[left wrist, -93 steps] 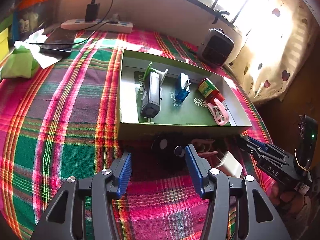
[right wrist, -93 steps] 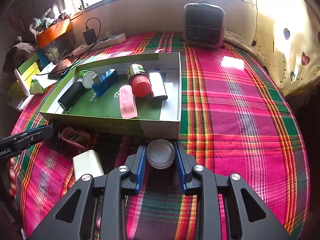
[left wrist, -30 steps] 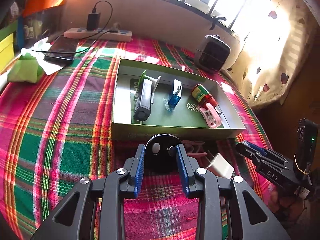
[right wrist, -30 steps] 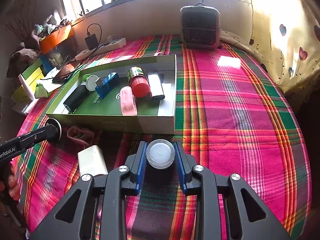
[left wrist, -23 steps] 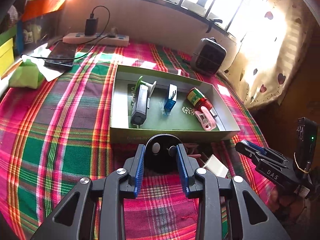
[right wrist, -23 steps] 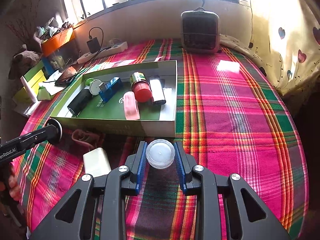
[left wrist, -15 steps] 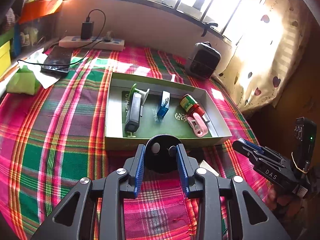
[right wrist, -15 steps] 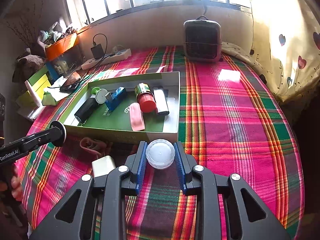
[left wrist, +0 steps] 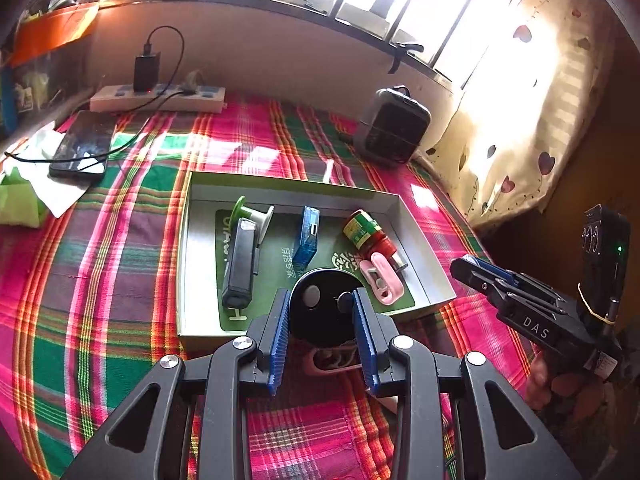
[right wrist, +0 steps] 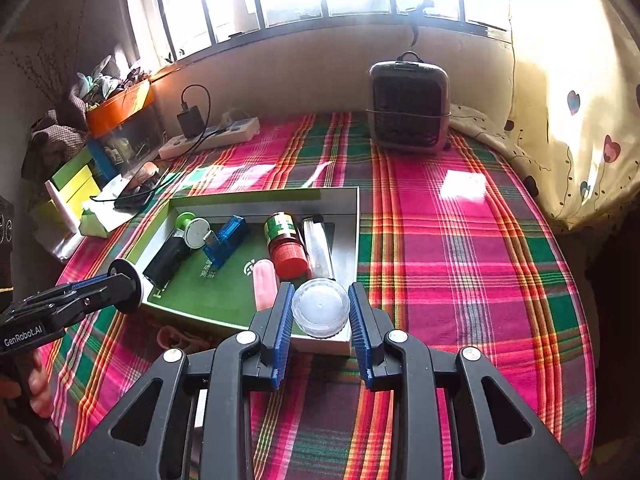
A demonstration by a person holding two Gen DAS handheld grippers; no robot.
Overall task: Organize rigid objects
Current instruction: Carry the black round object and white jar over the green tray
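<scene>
Left gripper (left wrist: 320,308) clamps black disc (left wrist: 322,312) (flat face toward camera)

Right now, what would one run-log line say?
left gripper: holds black disc | right gripper: holds clear lid | tray: ahead

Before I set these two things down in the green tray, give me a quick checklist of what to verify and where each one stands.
1. Left gripper grips the black disc: ok, pads press both sides.
2. Right gripper grips the clear round lid: ok.
3. Free floor in the green tray: ok, bare green patch in front of the blue box.
4. Both loads above the tray wall: cannot tell.
5. Grippers apart from each other: ok.
6. Pink clip on the cloth in front of the tray: not ok, not yet in.
</scene>
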